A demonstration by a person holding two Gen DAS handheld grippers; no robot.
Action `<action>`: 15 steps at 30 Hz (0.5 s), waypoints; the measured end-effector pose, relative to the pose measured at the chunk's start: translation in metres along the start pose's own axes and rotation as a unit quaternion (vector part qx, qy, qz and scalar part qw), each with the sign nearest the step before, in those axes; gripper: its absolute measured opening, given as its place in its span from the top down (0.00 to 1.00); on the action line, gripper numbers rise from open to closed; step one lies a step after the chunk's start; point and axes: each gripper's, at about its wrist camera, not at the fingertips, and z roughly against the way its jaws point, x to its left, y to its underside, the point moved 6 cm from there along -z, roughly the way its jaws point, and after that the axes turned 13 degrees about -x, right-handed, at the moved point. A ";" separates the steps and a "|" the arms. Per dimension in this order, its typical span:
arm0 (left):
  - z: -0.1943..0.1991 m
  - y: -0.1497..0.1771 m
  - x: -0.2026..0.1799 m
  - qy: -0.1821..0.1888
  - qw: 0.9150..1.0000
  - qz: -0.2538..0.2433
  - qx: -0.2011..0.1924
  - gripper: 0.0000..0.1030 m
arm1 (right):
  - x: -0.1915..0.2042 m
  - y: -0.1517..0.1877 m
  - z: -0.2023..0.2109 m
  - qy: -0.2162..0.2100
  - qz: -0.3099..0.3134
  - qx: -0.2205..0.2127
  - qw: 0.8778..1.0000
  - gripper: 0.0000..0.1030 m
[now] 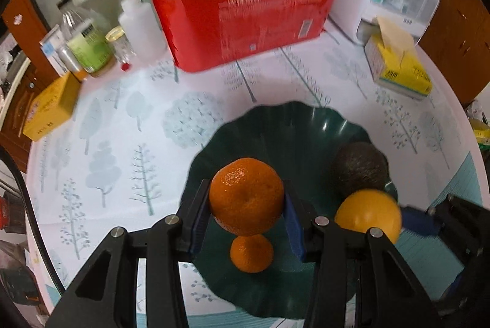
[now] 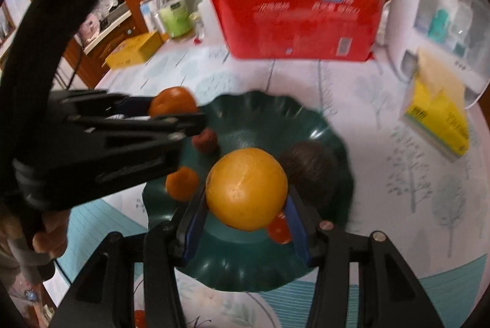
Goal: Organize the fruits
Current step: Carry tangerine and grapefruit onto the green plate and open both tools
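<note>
We hold a tangerine (image 1: 246, 196) clamped in our left hand-held gripper (image 1: 246, 214) and an orange (image 2: 246, 188) in our right hand-held gripper (image 2: 245, 217), both above the green bowl (image 1: 291, 125), presumably to gather fruit there

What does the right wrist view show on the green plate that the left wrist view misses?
Only the right wrist view shows a dark red fruit and a small red one on the green plate. Only the left wrist view shows the squeeze bottle. Both show the left gripper shut on a mandarin, the right gripper shut on a yellow orange, a loose small mandarin and an avocado.
</note>
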 end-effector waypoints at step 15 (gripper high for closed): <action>-0.019 0.018 -0.009 0.013 1.000 -0.019 0.009 0.28 | 0.004 0.029 -0.034 -0.007 0.007 0.034 0.999 0.49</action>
